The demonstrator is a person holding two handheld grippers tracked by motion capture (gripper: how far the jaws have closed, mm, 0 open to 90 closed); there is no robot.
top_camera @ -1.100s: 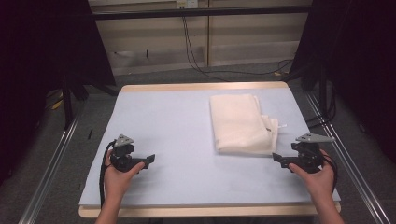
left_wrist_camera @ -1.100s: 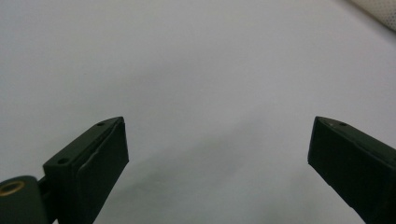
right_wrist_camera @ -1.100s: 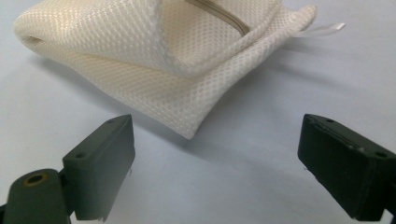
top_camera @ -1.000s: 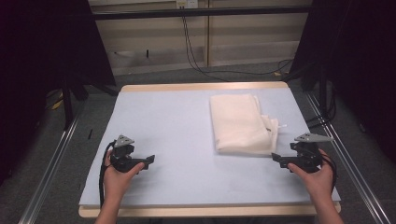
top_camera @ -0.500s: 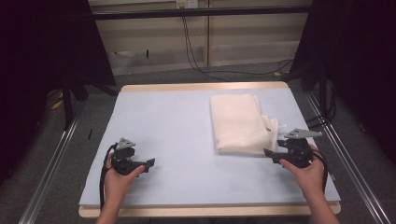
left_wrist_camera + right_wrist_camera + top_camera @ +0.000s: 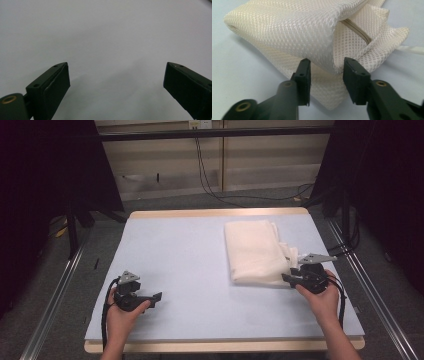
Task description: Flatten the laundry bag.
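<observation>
Mesh bag (image 6: 255,251) lies folded on the right half of the table (image 6: 180,250), its long side running away from the person, a zipper (image 6: 357,31) showing along one inner fold in the right gripper view. The right gripper (image 6: 289,279) sits at the bag's near right corner, and its jaws straddle a thick fold of mesh with the cloth between them; they are partly closed but a gap remains on either side, so I judge the fold not yet pinched. The left gripper (image 6: 156,298) rests well apart, near the table's front left, jaws spread wide over bare surface and holding nothing.

As for handling, the bag looks light, soft and floppy (open netting, several layers deep), so it should drape and unfold the moment one corner is lifted. The weave gives the pads plenty to bite on, so slipping seems unlikely; catching only the top layer is the likelier fault. A good hold would be the folded edge by the zipper, where the seam stiffens the cloth, with all layers taken together.
</observation>
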